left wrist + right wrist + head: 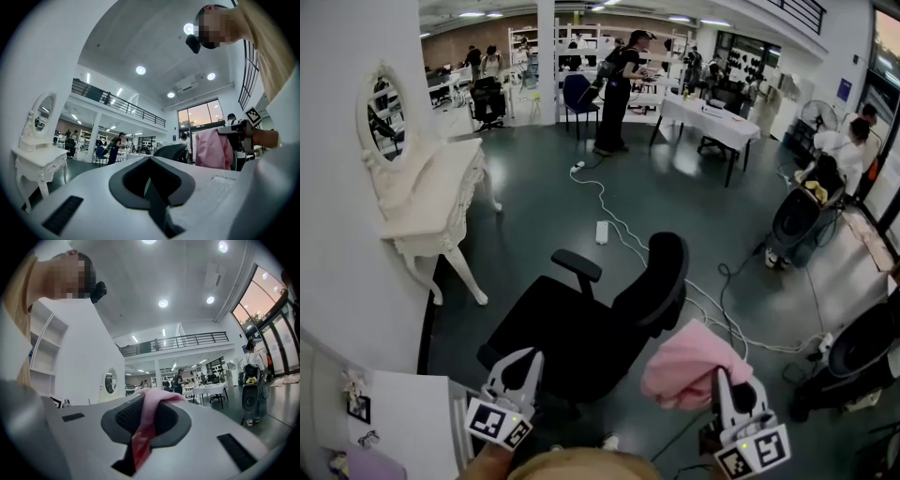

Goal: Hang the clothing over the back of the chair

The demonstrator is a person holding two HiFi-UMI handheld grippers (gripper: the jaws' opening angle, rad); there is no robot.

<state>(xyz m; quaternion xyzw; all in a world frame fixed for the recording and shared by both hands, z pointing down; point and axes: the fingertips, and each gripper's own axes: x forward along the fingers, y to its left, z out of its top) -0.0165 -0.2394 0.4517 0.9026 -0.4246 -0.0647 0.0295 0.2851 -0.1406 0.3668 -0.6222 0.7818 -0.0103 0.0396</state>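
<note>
1. Right jaws (145,427) are nearly shut, pinching a fold of the pink clothing (152,399). The rest of it hangs bunched off their tip.
2. Left jaws (152,197) look closed with nothing between them.
3. From the head view, the clothing (689,361) is in the air just right of the black chair (581,328), close to its backrest (661,277) but not on it.
4. The backrest lies ahead and left of the right jaws, between the two grippers. The right gripper (724,375) is nearer to it than the left gripper (517,361).
5. The seat points left, so the top edge of the back seems to run away from the person. The cloth would probably have to cross it from right to left.
6. The chair stands on a dark glossy floor (675,197) with cables (619,225) trailing behind it. A white dressing table (431,187) is well to the left. The hall is open, with people at a distance.
</note>
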